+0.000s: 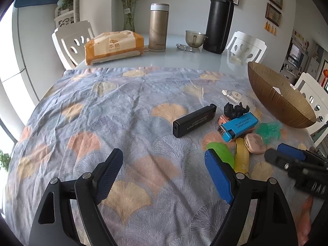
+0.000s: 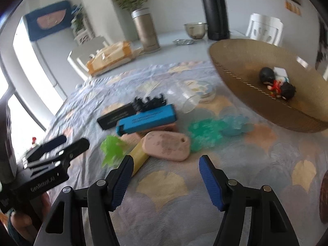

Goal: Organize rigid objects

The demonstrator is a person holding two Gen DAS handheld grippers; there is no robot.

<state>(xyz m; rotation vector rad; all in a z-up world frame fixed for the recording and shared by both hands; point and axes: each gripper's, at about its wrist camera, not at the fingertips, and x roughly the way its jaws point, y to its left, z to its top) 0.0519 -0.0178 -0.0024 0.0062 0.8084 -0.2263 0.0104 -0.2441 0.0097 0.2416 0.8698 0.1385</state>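
Both grippers, left [image 1: 164, 176] and right [image 2: 166, 181], jaws apart, empty | your clutter heaps beside ribbed brown bowl [image 2: 235, 69] for short transfers | pink oblong case [image 2: 166, 145] nearest.

Both wrist views look low and forward over the table [image 1: 184, 47], the right one nearer, sharing the blue lighter [image 1: 238, 126] [image 2: 146, 122] and bowl [image 1: 272, 100] [image 2: 246, 94].

Black flask [image 1: 220, 18], gold thermos [image 1: 158, 27], tissues [image 1: 113, 46].

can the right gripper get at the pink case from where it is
Probably yes: the right gripper is open and empty, and the pink case lies just ahead with bare cloth between; the yellow piece crowds its left side.
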